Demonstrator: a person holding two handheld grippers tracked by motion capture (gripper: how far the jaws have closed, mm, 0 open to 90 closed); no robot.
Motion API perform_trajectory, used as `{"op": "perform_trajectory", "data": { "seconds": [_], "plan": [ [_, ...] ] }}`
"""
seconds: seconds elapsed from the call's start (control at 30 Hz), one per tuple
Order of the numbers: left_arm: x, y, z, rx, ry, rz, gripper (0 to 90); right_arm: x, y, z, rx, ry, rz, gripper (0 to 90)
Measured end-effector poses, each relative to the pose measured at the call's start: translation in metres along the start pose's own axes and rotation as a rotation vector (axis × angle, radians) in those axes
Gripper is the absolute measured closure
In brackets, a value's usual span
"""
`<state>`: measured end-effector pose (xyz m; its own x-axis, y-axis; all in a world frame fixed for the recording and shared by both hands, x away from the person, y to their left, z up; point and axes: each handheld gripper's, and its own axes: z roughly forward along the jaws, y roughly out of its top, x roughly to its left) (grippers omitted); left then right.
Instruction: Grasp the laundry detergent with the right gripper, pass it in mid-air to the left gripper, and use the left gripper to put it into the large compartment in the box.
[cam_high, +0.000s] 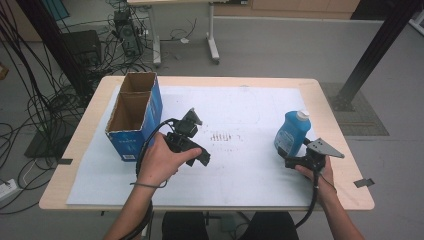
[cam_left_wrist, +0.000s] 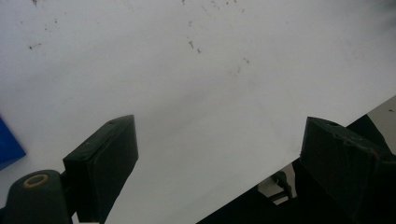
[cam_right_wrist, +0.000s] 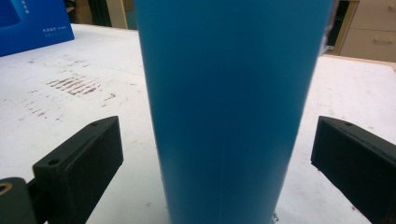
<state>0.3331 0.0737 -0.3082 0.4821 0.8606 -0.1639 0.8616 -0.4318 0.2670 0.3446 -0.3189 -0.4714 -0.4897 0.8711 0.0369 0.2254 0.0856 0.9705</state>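
A blue bottle with a white cap stands upright on the right side of the white sheet. My right gripper is level with its lower body. In the right gripper view the bottle stands between the two jaws of that gripper, with a gap on each side, so the gripper is open. My left gripper, held in a hand left of the middle, points down at the sheet. Its jaws stand wide apart over bare paper in the left gripper view, and this gripper is open and holds nothing.
An open blue cardboard box with two compartments stands at the table's left; its side also appears at the far left of the right gripper view. Brown marks stain the sheet's middle. The wooden table edge lies just right of the bottle.
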Motion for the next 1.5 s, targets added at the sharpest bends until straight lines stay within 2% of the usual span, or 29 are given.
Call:
{"op": "perform_trajectory", "data": {
  "seconds": [1.5],
  "plan": [
    [-0.0013,-0.0008,0.0004,0.006,0.002,0.006,11.6,-0.0011,-0.0005,-0.0009,-0.012,-0.005,0.021,2.2]
  ]
}}
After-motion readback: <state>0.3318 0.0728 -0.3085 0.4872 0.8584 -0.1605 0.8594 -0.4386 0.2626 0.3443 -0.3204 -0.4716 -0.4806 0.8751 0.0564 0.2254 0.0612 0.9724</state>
